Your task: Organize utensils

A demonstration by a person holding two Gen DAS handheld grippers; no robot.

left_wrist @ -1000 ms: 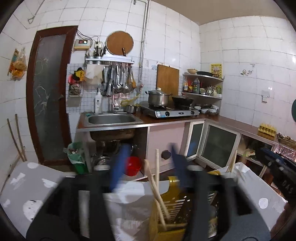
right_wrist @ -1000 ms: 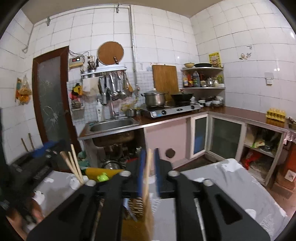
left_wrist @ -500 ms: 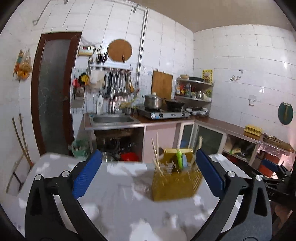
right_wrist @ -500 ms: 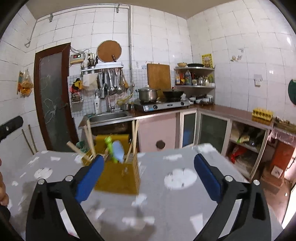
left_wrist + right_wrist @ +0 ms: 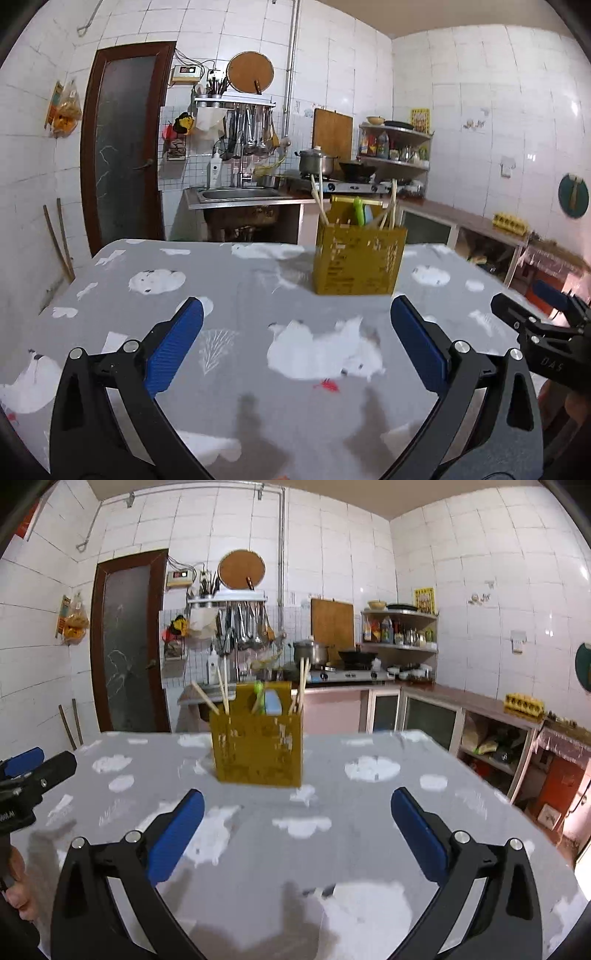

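A yellow utensil holder (image 5: 357,260) stands upright on the grey patterned table (image 5: 207,295). It holds several wooden chopsticks (image 5: 318,201), a green-handled utensil (image 5: 358,211) and a light blue one. It also shows in the right wrist view (image 5: 258,751) with chopsticks (image 5: 223,690) sticking up. My left gripper (image 5: 295,314) is open and empty, well short of the holder. My right gripper (image 5: 297,805) is open and empty, also back from it. Each gripper appears at the edge of the other's view.
Beyond the table's far edge are a steel sink (image 5: 240,194), a stove with a pot (image 5: 316,162), hanging kitchen tools (image 5: 251,129), a brown door (image 5: 122,155) and low cabinets (image 5: 428,716) on the right. The table's right edge (image 5: 517,812) drops off to the floor.
Both grippers opened and pulled back from the holder. One second ago the right was shut on a chopstick over it; now the holder stands apart, farther away in both views.
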